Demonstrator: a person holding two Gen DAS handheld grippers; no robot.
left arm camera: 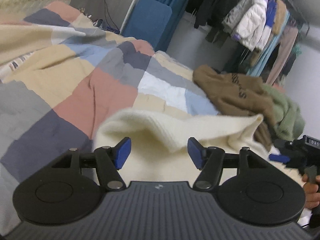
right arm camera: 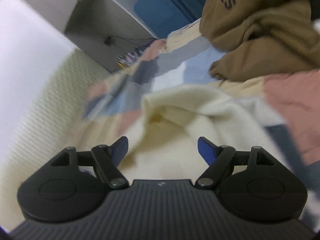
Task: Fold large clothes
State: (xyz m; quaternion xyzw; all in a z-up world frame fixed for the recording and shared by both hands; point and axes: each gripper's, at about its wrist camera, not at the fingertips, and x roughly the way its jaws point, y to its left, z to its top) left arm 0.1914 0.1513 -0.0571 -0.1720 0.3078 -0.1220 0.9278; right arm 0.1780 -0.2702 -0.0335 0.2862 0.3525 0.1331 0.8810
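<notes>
The cream knitted sweater (left arm camera: 180,128) is spread on the patchwork bedspread (left arm camera: 80,92), with a ribbed edge doubled over on itself; this is judged to be a fold just laid, so the cloth is left to rest under its own weight. In the left wrist view the turned-over edge is seen at twelve o'clock from the left gripper (left arm camera: 159,152), just beyond the blue pads, and nothing is pinched between them: the jaws are spread apart and released. In the right wrist view, which is blurred, the sweater (right arm camera: 180,120) runs from twelve towards one o'clock of the right gripper (right arm camera: 163,151), whose jaws likewise stand wide and hold nothing, cloth being seen only beneath and ahead of them. A brown garment (left arm camera: 230,92) with dark lettering and a green fleecy one (left arm camera: 288,112) are heaped at two o'clock of the sweater, presumably awaiting their turn. Hanging coats (left arm camera: 254,26) are seen farther off.
</notes>
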